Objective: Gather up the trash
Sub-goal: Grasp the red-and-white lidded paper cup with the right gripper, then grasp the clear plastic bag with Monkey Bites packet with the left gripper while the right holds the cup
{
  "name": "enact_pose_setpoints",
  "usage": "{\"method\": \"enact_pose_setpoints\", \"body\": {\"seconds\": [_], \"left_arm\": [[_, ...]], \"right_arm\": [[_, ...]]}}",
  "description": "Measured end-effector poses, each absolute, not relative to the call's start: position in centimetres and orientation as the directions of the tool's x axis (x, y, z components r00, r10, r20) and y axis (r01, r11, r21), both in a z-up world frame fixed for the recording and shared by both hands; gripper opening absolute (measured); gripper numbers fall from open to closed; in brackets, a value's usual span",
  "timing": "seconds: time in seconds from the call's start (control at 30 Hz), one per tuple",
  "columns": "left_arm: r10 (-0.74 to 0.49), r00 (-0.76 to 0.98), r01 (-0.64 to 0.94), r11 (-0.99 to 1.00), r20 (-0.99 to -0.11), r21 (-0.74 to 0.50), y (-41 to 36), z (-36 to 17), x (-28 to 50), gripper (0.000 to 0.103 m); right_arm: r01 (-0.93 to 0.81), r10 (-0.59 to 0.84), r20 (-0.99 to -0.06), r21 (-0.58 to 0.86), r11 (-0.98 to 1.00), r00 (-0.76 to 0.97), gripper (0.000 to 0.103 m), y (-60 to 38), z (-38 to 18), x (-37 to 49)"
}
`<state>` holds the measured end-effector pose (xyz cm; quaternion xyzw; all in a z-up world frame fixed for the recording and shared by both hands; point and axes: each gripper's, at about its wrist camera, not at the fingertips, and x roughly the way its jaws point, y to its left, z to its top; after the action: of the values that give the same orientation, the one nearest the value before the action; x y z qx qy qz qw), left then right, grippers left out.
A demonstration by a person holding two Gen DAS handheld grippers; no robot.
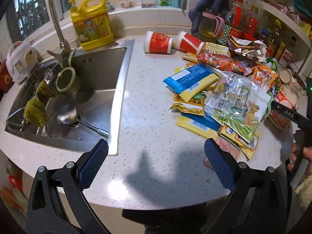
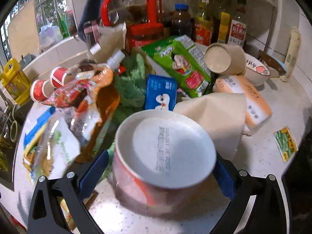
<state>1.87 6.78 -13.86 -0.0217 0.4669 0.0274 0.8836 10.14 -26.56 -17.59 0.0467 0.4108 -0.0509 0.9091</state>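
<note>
The right tongs (image 2: 159, 167) clamped the upturned instant-noodle cup (image 2: 165, 152) sideways, ready for lifting off the bench (image 2: 263, 156); the left tongs (image 1: 156, 156) hung open, empty, beside the wrapper pile (image 1: 220, 97).

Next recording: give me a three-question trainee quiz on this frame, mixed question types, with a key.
1. True or false: the left tongs hold a wrapper.
2. Which item sits between the right tongs? A) yellow detergent jug B) upturned paper bowl C) green snack pack
3. Fill in: the two red paper cups lie on their ____ on the countertop, near the sink.

Key:
1. False; they are open over bare counter.
2. B, the paper bowl, its white base facing the camera.
3. sides
</note>
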Motion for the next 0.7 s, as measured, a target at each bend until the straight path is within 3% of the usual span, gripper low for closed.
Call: {"method": "enact_pose_setpoints", "body": {"seconds": [0.07,0.33,0.7], "left_arm": [[0.022,0.563,-0.058,0.998,-0.826,-0.013,6.3,-14.0,2.2,0.096],[-0.045,0.576,0.036,0.999,-0.816,-0.03,3.5,-14.7,3.8,0.096],[-0.37,0.497,0.287,0.924,-0.785,-0.253,-3.4,-17.3,10.6,0.094]], "right_arm": [[0.125,-0.048,-0.753,0.047,0.991,0.656,0.092,-26.7,-18.0,10.4],[0.101,0.042,-0.714,0.156,0.983,0.699,0.089,-27.8,-17.3,8.6],[0.087,0.084,-0.655,0.224,0.971,0.751,0.088,-29.5,-13.0,4.4]]}}
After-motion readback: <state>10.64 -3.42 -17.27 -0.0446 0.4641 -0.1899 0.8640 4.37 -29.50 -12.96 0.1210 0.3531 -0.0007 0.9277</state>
